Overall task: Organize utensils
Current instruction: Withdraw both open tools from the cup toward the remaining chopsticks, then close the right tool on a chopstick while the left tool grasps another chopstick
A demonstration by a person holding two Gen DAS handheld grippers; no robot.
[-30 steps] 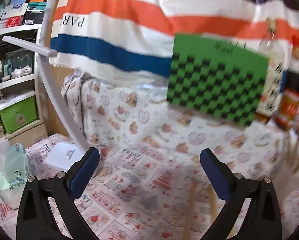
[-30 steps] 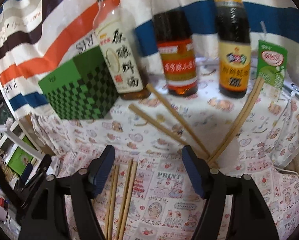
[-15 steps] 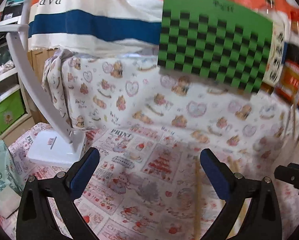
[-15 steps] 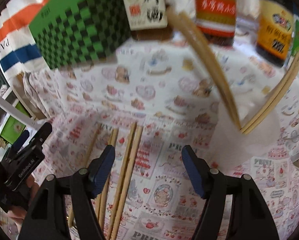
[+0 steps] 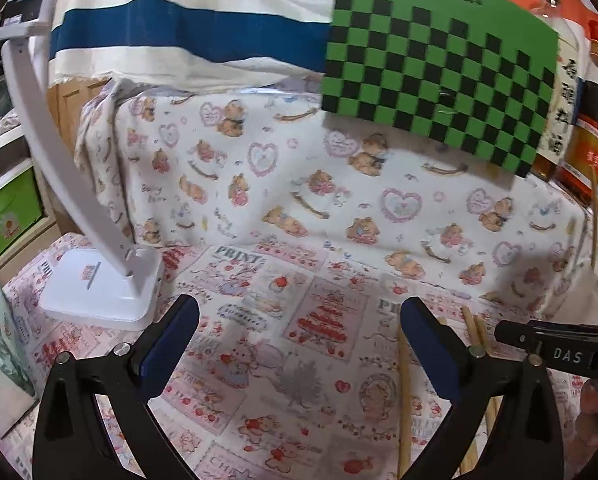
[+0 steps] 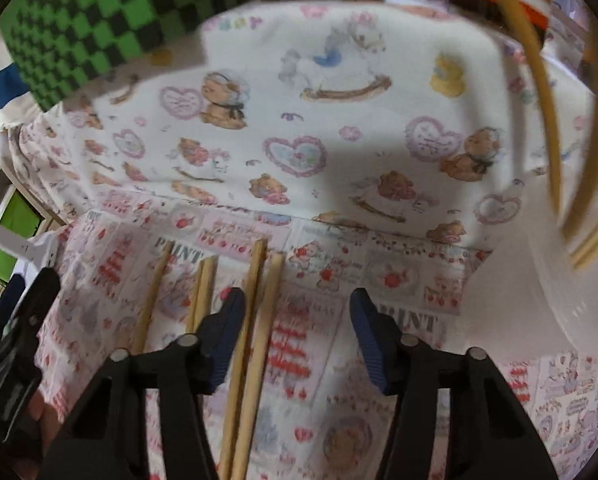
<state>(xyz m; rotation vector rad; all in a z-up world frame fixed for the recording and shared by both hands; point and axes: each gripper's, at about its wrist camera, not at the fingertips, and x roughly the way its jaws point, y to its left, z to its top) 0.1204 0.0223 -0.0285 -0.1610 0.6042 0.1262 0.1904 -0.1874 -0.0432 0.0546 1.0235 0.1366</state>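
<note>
Several wooden chopsticks lie side by side on the patterned cloth. My right gripper is open and low over them, with two sticks just inside its left finger. A white holder at the right edge has more chopsticks leaning out of it. My left gripper is open and empty above the cloth; one chopstick lies beside its right finger. The right gripper shows at the right edge of the left wrist view.
A green checkered box stands on the raised shelf with sauce bottles to its right. A white lamp base sits on the cloth at left. A striped cloth hangs behind.
Both grippers have dropped lower and closer to the cloth. The right gripper now sits right over the lying chopsticks. Both stay open.
</note>
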